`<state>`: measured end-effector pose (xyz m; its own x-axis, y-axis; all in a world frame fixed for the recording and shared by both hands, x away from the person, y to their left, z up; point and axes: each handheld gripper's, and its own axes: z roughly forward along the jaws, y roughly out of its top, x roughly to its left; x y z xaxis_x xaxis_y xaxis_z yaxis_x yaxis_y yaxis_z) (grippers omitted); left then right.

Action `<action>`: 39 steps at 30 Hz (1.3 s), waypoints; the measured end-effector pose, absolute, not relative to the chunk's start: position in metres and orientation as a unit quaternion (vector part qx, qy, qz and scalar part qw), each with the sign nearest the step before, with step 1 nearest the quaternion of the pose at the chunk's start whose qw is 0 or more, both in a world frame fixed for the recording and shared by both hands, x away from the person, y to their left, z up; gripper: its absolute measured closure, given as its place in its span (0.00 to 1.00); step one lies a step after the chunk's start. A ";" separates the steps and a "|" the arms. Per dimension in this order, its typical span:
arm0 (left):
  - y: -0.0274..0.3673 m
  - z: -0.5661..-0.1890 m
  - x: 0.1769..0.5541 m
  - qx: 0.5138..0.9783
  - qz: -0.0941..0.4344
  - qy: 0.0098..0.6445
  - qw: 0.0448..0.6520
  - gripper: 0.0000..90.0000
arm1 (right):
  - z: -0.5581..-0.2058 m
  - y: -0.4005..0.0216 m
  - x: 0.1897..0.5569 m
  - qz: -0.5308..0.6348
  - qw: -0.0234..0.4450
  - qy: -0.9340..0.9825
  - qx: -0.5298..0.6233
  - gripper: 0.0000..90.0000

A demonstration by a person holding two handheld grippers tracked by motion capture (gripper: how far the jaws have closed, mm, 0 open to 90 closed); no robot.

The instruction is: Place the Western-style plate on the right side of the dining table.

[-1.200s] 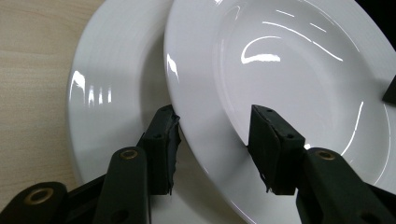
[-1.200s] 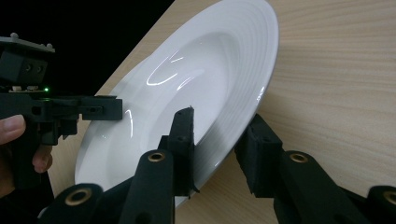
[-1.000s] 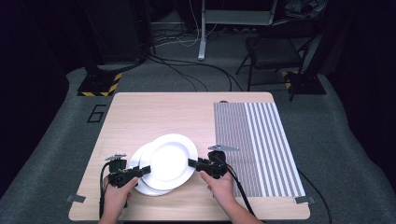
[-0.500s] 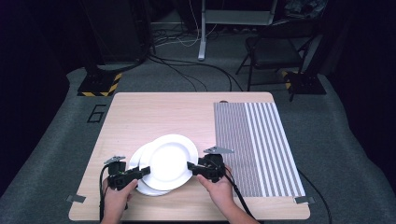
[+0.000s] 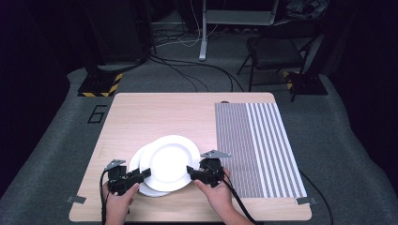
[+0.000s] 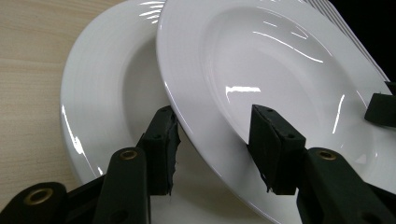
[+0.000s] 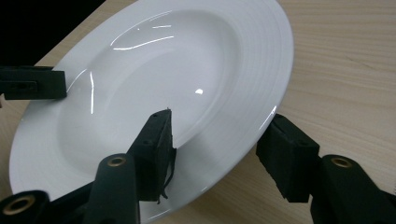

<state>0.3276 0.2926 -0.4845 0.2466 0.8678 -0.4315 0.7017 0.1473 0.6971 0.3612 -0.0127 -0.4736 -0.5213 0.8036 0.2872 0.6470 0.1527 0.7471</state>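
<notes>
Two white plates lie on the wooden table (image 5: 164, 112). The upper plate (image 5: 169, 161) (image 6: 280, 60) (image 7: 163, 70) overlaps the right part of the lower plate (image 5: 136, 159) (image 6: 107, 74). My left gripper (image 5: 145, 172) (image 6: 212, 116) is open and straddles the upper plate's left rim, one jaw under it above the lower plate, the other over the plate's well. My right gripper (image 5: 190, 169) (image 7: 219, 119) has just been opening. It straddles the right rim, one jaw over the plate, the other beside it above the table, pads clear of the rim.
A grey striped mat (image 5: 258, 145) covers the right part of the table, just right of my right hand. Bare wood stretches behind the plates to the far edge. Beyond the table are a chair (image 5: 277, 51), floor cables and a hazard-striped base (image 5: 98, 86).
The upper plate has shifted slightly left and settled lower on the other plate. Both hands have stayed almost where they were.
</notes>
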 end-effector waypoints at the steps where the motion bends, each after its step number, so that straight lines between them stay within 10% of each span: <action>1: 0.292 -0.484 0.327 0.646 0.093 0.607 0.454 0.59 | -0.473 -0.012 0.361 0.435 0.094 0.756 0.480 0.50; 39: 0.271 -0.478 0.313 0.647 0.179 0.601 0.433 0.57 | -0.476 -0.003 0.361 0.414 0.152 0.752 0.490 0.49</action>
